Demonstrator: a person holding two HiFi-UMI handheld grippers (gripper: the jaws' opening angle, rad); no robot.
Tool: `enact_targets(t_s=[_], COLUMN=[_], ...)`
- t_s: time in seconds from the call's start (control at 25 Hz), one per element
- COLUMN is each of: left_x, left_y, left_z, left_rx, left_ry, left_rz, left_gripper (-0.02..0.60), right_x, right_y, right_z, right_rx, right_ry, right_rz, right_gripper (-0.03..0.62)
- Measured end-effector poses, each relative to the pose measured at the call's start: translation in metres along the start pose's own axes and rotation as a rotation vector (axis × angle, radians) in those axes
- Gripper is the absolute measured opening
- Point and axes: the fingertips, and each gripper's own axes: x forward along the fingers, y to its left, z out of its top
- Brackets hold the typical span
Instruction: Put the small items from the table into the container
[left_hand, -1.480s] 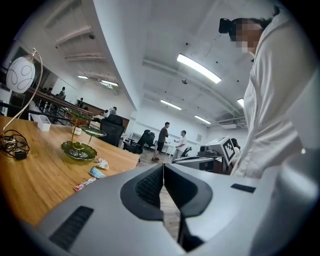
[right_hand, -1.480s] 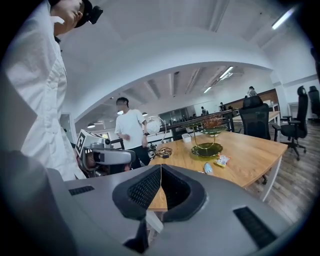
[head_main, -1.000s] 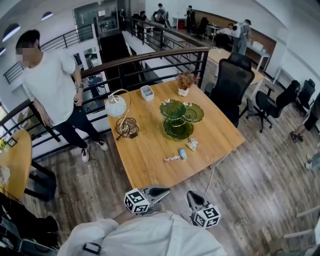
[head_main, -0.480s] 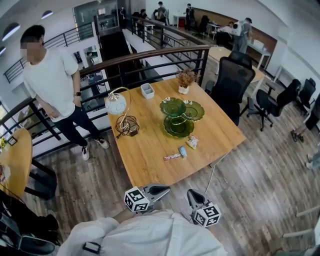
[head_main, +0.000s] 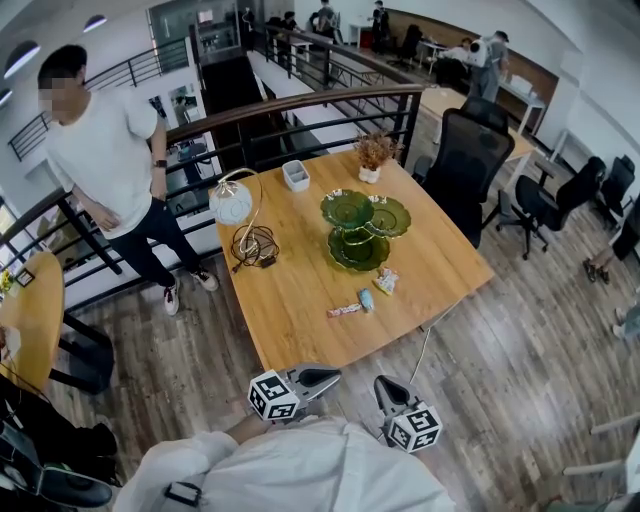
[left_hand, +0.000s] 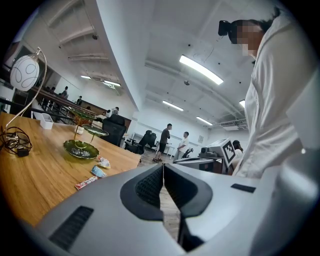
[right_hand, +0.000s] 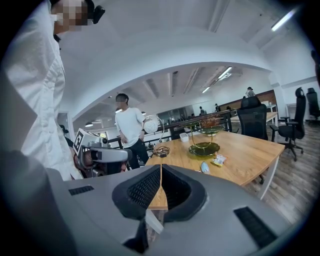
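Three small items lie near the wooden table's (head_main: 290, 300) front edge: a candy bar (head_main: 343, 311) (left_hand: 86, 182), a blue packet (head_main: 366, 300) (right_hand: 204, 167) and a pale printed packet (head_main: 385, 282) (right_hand: 218, 159). Behind them stands a green tiered glass dish (head_main: 355, 232) (left_hand: 80, 149) (right_hand: 203, 148). A small white container (head_main: 295, 176) sits at the far edge. Both grippers hang off the table, in front of its near edge. The left gripper (head_main: 333, 377) (left_hand: 163, 172) is shut and empty. The right gripper (head_main: 382, 386) (right_hand: 161, 176) is shut and empty too.
A globe lamp (head_main: 231, 206) with a coil of cables (head_main: 255, 248) stands on the table's left side, a dried-flower pot (head_main: 374, 157) at the back. A person (head_main: 105, 160) stands by the railing at left. A black office chair (head_main: 464, 165) is at the table's right.
Both grippers have stayed where they were. The head view has shifted slightly, and the standing person has moved a little.
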Motion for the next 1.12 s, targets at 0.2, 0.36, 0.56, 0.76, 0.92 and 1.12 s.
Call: enact_targets(t_s=[0.2, 0.36, 0.56, 0.76, 0.92, 1.12], left_x=[0.003, 0.008, 0.021, 0.037, 0.046, 0.052], left_y=[0.002, 0.004, 0.006, 0.006, 0.007, 0.023], left_z=[0.002, 0.002, 0.005, 0.006, 0.004, 0.011], left_rx=[-0.008, -0.015, -0.021, -0.031, -0.042, -0.033], left_ry=[0.002, -0.002, -0.018, -0.046, -0.050, -0.044], left_rz=[0.001, 0.006, 0.027, 0.051, 0.063, 0.070], left_gripper=[0.009, 0.009, 0.009, 0.008, 0.009, 0.009], right_x=[0.001, 0.000, -0.008, -0.014, -0.015, -0.003], right_y=[-0.002, -0.006, -0.018, -0.037, -0.052, -0.070], right_z=[0.001, 0.001, -0.001, -0.005, -0.007, 0.002], right_rx=[0.002, -0.001, 0.006, 0.015, 0.029, 0.053], right_ry=[0.010, 0.014, 0.017, 0.017, 0.017, -0.001], right_rz=[0.004, 0.012, 0.022, 0.026, 0.020, 0.012], right_gripper=[0.014, 0.014, 0.014, 0.014, 0.014, 0.014])
